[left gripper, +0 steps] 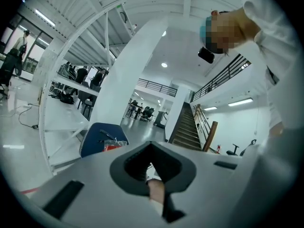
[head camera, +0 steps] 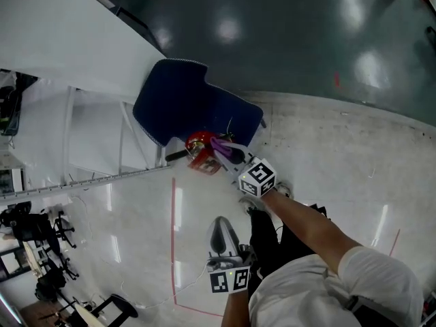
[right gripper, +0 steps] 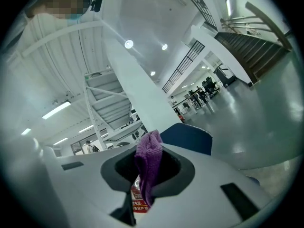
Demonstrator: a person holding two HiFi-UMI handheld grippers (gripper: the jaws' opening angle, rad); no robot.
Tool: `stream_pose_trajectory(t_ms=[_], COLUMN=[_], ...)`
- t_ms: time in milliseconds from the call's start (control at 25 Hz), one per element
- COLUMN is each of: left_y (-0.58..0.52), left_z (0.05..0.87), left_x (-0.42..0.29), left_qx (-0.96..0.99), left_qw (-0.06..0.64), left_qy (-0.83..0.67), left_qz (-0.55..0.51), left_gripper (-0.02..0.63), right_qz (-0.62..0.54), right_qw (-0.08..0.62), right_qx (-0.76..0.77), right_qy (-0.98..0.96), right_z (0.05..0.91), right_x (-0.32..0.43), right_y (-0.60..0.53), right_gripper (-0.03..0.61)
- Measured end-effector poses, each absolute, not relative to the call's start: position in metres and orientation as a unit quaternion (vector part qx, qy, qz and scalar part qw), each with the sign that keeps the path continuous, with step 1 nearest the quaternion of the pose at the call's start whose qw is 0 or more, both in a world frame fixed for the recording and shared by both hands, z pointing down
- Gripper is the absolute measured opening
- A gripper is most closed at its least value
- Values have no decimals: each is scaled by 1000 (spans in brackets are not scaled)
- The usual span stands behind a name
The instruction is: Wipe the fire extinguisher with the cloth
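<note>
So, right gripper [head camera: 230,155] had its jaws pinched on the purple cloth [right gripper: 148,163], with a fold sticking up above them and the rest hanging below. Left gripper [head camera: 219,225] hung low near our body with its jaws drawn together and nothing of the task in them. A pale bit showed in its slot in the left gripper view; we couldn't identify it.

Fire extinguisher [head camera: 201,152] sat on the blue chair [head camera: 184,104] at the seat's near edge, with a black hose or handle poking out to the left. Cloth was right up against the red body; whether touching or just off, we couldn't tell.

Handling call:
- **Cloth:** soft, light and quick to bunch, so a firm pinch on the fold was fine.
- **Extinguisher:** we judged it heavy, rigid and slick painted metal, and round enough to roll or slide off the seat edge under wiping pressure.
- **Where to hold:** the valve and handle end or the neck, not the smooth cylinder. Left gripper should steady it there while the right wipes along the body.
</note>
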State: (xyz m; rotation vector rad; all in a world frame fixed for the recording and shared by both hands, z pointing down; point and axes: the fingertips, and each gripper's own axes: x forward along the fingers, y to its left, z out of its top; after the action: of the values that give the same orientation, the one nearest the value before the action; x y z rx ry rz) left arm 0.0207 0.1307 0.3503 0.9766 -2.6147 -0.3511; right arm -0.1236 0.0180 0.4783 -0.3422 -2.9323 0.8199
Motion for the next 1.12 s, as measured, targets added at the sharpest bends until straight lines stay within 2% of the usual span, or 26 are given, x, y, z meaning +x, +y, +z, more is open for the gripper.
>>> stream_pose_trajectory(t_ms=[280,600,880,1120], left_y=[141,126,114,108], left_z=[345,333,356,381], left_x=[19,10,-17,-46], left_qx=[332,366,426,568], left_qw=[162,147,166,176], left_qy=[-921,-913,-882,-800], left_qz=[-124,-101,-115,-83], left_gripper=[5,6,6,5], right_qz=[240,231,233,234], right_qw=[62,24,61,75], right_qx=[-163,-138,-63,59], right_qy=[-955,-963,-969,-967], right_z=[477,425,466,512], right_x=[-123,-61,-31,-18], right_y=[45,1,-17,-5], right_gripper=[57,57,57,57])
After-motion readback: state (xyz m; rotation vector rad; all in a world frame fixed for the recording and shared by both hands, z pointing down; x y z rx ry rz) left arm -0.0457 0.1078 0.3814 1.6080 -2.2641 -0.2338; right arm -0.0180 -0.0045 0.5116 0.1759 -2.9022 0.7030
